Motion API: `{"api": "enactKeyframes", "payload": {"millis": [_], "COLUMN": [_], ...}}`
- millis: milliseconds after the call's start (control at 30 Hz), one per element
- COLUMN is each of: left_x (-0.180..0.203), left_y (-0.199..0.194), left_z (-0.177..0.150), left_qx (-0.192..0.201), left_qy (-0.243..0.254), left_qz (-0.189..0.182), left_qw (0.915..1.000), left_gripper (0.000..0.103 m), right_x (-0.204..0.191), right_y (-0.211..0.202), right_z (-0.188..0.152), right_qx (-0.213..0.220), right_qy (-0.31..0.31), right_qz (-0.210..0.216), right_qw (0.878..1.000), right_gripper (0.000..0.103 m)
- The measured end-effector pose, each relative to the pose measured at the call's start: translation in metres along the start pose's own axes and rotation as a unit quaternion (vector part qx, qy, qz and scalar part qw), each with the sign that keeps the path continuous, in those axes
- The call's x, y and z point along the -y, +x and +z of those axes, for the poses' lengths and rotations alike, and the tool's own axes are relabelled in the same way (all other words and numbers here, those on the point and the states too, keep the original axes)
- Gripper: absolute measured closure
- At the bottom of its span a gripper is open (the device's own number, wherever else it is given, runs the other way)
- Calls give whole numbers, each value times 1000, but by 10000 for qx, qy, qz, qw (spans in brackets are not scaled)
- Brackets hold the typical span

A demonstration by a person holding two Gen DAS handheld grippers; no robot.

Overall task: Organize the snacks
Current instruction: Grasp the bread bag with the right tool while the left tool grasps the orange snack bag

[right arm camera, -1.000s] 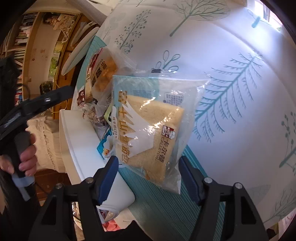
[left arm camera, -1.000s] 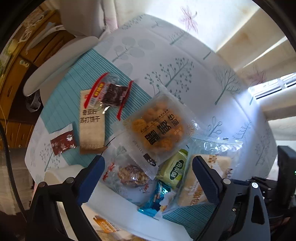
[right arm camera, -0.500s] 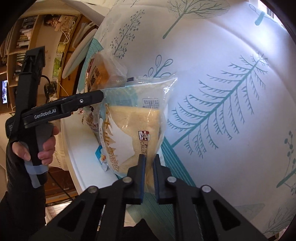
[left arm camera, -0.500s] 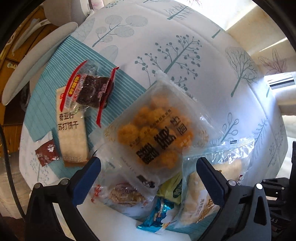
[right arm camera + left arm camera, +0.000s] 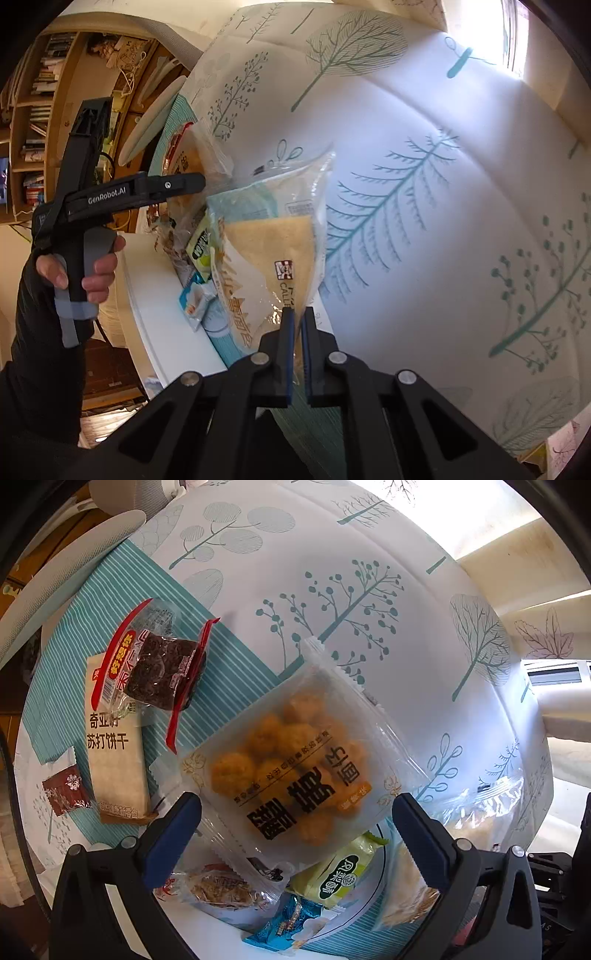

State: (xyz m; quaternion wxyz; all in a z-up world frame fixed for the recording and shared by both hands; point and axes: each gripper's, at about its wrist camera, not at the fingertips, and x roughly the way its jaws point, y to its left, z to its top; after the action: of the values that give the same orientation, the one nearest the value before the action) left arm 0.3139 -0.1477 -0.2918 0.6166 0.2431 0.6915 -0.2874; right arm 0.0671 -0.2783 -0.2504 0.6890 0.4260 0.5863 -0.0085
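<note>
The right claw (image 5: 295, 325) is clamped on the near corner of the bread packet (image 5: 269, 254), its two blue pads pressed together with the clear wrapper pinched between them. A second ago those pads stood wide on either side of the packet; now they are together, and the packet is tilted up on its edge instead of lying flat. The left claw (image 5: 295, 812) stands spread wide, pads apart and gripping nothing. It sits lower over the pile than a second ago, so the snacks fill more of its view.

Taking the big bag of golden puffs (image 5: 295, 760) as the landmark: it lies directly between the left claw's pads, not touched by either. Beneath its near edge lie a clear pack with a brown cake (image 5: 218, 886), a green sachet (image 5: 340, 875) and a small blue wrapper (image 5: 291, 923), all on a white plate (image 5: 365, 904). Just right of the bag, the bread packet shows as a crumpled clear wrapper. To the bag's left, on the striped teal mat (image 5: 74, 657), lie a tan cracker pack (image 5: 114, 760) with a red-edged dark snack (image 5: 162, 664) overlapping its top, and farther left a small maroon sachet (image 5: 64, 790). The tabletop (image 5: 424, 184) wears a white cloth printed with trees. A person's hand (image 5: 85, 269) grips the left claw's handle.
</note>
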Motion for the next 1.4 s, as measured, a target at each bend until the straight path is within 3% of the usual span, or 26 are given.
{"api": "enactKeyframes", "payload": {"millis": [300, 467, 633, 800, 1067, 1167, 1300, 1400], "left_x": [13, 23, 33, 42, 52, 54, 48, 45], "left_y": [-1, 0, 4, 10, 25, 27, 21, 18], "left_z": [1, -8, -12, -11, -3, -1, -4, -7], "left_qx": [75, -160, -162, -45, 124, 222, 464, 576], "left_qy": [183, 549, 780, 839, 813, 780, 639, 570], "left_qz": [221, 399, 808, 1001, 1253, 1240, 1172, 1171], "left_qw": [9996, 9976, 9935, 9914, 9887, 9890, 9900, 9898], "left_gripper": [0, 0, 0, 0, 0, 1, 11, 15], "right_x": [-2, -12, -15, -18, -16, -11, -7, -14], "right_y": [-6, -5, 2, 7, 12, 13, 10, 8], "right_z": [-4, 1, 3, 4, 7, 8, 8, 8], "right_qx": [47, 91, 10, 12, 123, 148, 167, 175], "right_qy": [-131, -402, -470, -545, -476, -299, -157, -306], "right_qz": [-233, -470, -500, -554, -562, -566, -371, -401], "right_qw": [9996, 9980, 9976, 9970, 9972, 9978, 9990, 9986], "right_gripper": [95, 92, 72, 61, 61, 69, 82, 86]}}
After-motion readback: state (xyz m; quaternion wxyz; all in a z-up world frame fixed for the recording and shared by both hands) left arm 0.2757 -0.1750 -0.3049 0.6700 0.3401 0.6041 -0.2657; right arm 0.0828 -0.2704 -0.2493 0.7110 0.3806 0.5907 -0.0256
